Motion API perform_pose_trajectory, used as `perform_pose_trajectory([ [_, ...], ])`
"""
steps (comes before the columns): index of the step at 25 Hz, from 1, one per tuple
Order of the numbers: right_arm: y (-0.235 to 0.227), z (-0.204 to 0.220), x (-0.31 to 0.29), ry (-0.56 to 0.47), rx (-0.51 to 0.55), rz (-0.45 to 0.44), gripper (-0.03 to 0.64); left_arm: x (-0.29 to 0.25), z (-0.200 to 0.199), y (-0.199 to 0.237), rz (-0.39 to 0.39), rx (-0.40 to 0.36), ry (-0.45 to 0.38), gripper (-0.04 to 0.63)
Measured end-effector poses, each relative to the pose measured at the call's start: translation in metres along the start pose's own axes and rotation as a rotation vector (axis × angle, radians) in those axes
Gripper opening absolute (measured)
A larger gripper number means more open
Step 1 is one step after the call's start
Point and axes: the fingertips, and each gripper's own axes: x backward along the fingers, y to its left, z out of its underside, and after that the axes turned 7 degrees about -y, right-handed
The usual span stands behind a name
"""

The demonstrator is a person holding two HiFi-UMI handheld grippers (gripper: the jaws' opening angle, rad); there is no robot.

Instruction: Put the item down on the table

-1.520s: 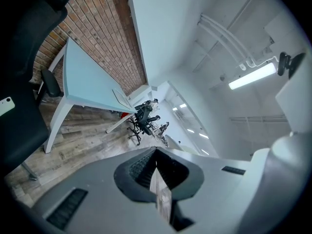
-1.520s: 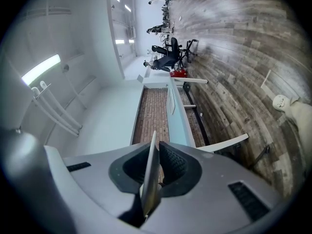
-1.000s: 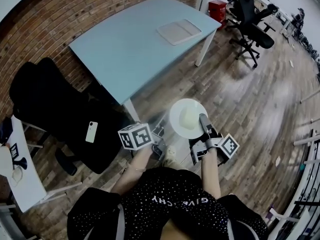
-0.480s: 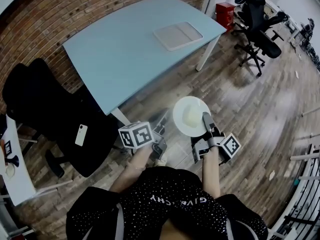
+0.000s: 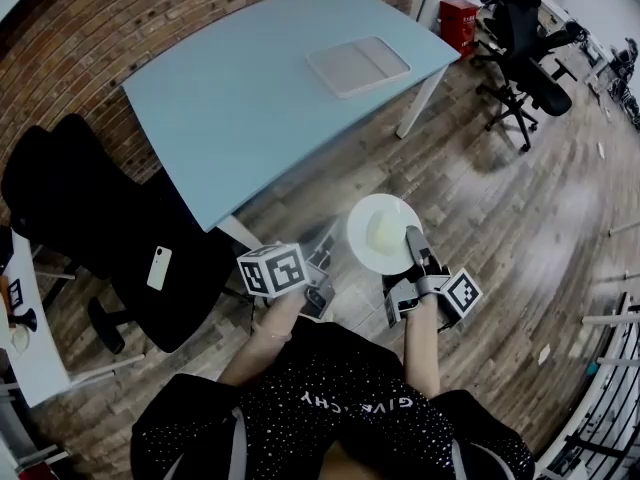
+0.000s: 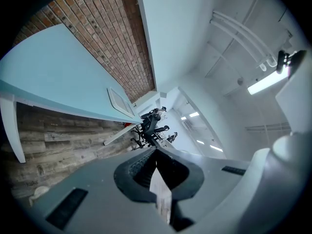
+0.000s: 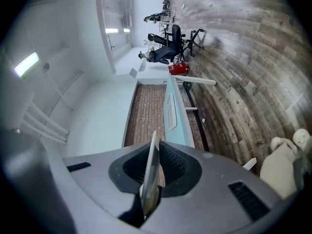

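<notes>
The right gripper (image 5: pixel 411 238) pinches the rim of a round white plate (image 5: pixel 375 223) in its jaws. The plate is thin and smooth, up in the air over the wooden plank floor (image 5: pixel 490 198). Just beside it, the left gripper (image 5: pixel 320 273) has its jaws almost closed, with only a thin pale sliver between them. Farther off is the smooth light-blue desk (image 5: pixel 250 98) with a flat grey tray (image 5: pixel 358 66), next to a rough red brick wall (image 5: pixel 150 8).

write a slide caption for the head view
Left gripper and right gripper hold a white plate above the wood floor, short of the light blue table.
</notes>
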Motion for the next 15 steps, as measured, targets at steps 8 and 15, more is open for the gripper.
perform_pose_trajectory([
  [8,-0.005,-0.026,-0.051,-0.005,-0.02,0.009,0.032,-0.061,-0.018,0.015,0.006,0.007,0.021,0.012],
  [15,0.001,-0.059,-0.124,-0.013,-0.018,-0.001,0.032,-0.13,-0.056,0.037,0.009,-0.004,0.019,0.012],
])
